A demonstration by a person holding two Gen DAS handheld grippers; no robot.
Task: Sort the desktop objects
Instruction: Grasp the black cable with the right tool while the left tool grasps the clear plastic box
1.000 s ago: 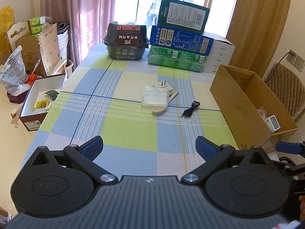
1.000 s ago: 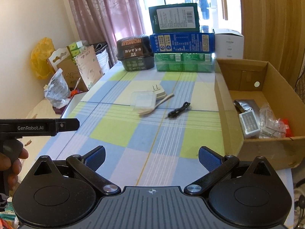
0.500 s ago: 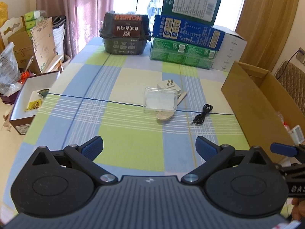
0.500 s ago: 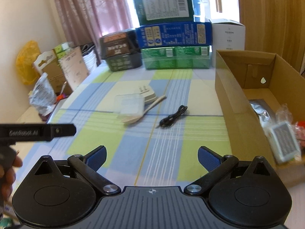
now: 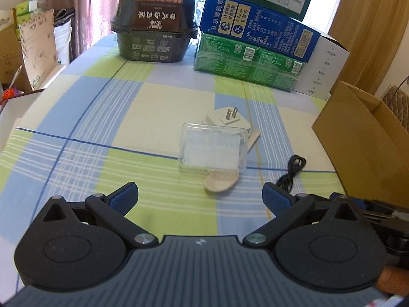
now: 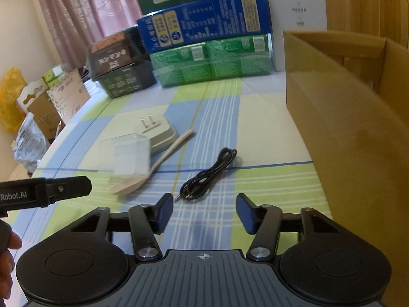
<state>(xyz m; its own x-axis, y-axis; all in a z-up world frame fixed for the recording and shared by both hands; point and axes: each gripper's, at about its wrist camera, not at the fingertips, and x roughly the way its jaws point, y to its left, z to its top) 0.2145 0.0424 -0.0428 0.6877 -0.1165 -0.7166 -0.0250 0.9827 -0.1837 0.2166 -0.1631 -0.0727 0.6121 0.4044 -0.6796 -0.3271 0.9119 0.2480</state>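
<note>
The coiled black cable (image 6: 208, 172) lies on the checked tablecloth (image 6: 258, 117), just ahead of the right gripper (image 6: 204, 211), at about twelve o'clock from its fingertips. Compared with a second ago both wrist views sit lower and closer to the table, and the right gripper's jaws are narrowing, with nothing between them yet; I judge a pick of the cable is being set up. The left gripper (image 5: 200, 195) has its jaws spread wide and empty, with the pale spoon (image 5: 222, 181) at its one o'clock. The clear plastic box (image 5: 213, 149) covers the spoon's middle and rests against the white plug adapter (image 5: 227, 119) behind it. The cardboard box (image 6: 358, 117) stands at three o'clock of the cable; its inside is hidden from both views, and the right view is blurred.
</note>
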